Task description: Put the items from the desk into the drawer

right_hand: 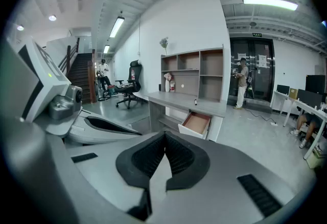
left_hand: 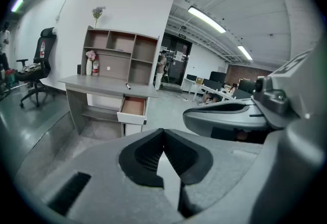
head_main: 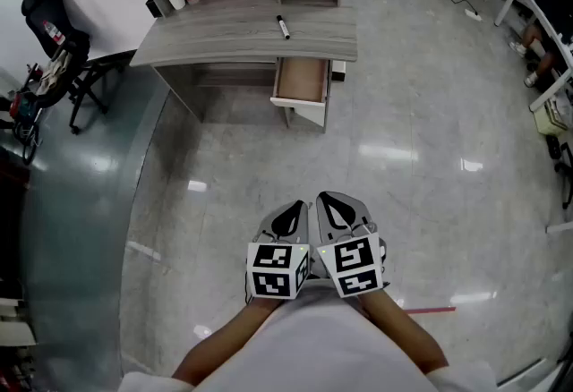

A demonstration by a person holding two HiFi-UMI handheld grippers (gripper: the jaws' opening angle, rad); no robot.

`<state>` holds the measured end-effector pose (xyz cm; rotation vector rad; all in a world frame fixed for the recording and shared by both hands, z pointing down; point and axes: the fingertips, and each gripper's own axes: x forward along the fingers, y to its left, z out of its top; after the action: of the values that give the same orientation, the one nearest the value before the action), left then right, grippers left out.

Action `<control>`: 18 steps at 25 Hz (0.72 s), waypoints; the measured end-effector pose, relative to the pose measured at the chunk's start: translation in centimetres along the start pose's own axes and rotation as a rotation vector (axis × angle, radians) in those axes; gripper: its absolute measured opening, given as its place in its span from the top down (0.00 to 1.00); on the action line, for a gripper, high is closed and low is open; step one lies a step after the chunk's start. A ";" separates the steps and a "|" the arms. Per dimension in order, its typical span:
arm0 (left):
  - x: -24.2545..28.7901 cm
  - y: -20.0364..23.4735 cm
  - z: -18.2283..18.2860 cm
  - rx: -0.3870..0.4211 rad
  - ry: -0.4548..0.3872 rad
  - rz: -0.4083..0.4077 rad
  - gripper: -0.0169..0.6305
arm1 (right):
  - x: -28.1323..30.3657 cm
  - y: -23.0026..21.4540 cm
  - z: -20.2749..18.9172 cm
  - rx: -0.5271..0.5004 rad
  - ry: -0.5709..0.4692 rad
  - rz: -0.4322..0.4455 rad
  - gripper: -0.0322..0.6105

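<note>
Head view, left hand-held gripper (head_main: 293,208), right hand-held gripper (head_main: 330,200), side-by-side, closed

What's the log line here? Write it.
left gripper: shut, empty | right gripper: shut, empty | drawer: open | marker: on desk | grippers: away from desk

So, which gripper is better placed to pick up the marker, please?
Left, narrowly: the left gripper and right gripper are both shut, empty and far from the desk, but the marker lies straight ahead of the left.

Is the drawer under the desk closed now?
No, the drawer stands pulled out below the desk, its inside showing.
</note>
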<state>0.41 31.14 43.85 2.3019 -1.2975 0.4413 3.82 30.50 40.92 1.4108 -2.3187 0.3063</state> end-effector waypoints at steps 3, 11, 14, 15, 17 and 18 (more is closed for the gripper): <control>-0.1 0.3 0.3 0.013 -0.011 0.005 0.97 | 0.1 0.1 0.3 0.002 -0.004 -0.006 0.95; -0.6 2.2 0.9 0.030 -0.035 0.007 0.97 | 0.9 1.2 1.5 0.011 -0.025 -0.042 0.95; -0.8 3.3 1.0 0.030 -0.046 0.013 0.97 | 1.5 1.9 1.9 0.001 -0.028 -0.053 0.95; -0.9 3.6 1.0 0.027 -0.048 0.012 0.97 | 1.7 2.2 1.9 -0.001 -0.028 -0.054 0.95; -1.1 4.0 1.0 0.033 -0.053 0.013 0.97 | 1.9 2.6 2.2 -0.002 -0.031 -0.054 0.95; -1.1 4.2 1.1 0.037 -0.056 0.015 0.97 | 2.1 2.7 2.3 -0.002 -0.032 -0.054 0.95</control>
<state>-3.70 29.47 43.39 2.3525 -1.3448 0.4116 0.09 29.22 39.87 1.4845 -2.3017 0.2670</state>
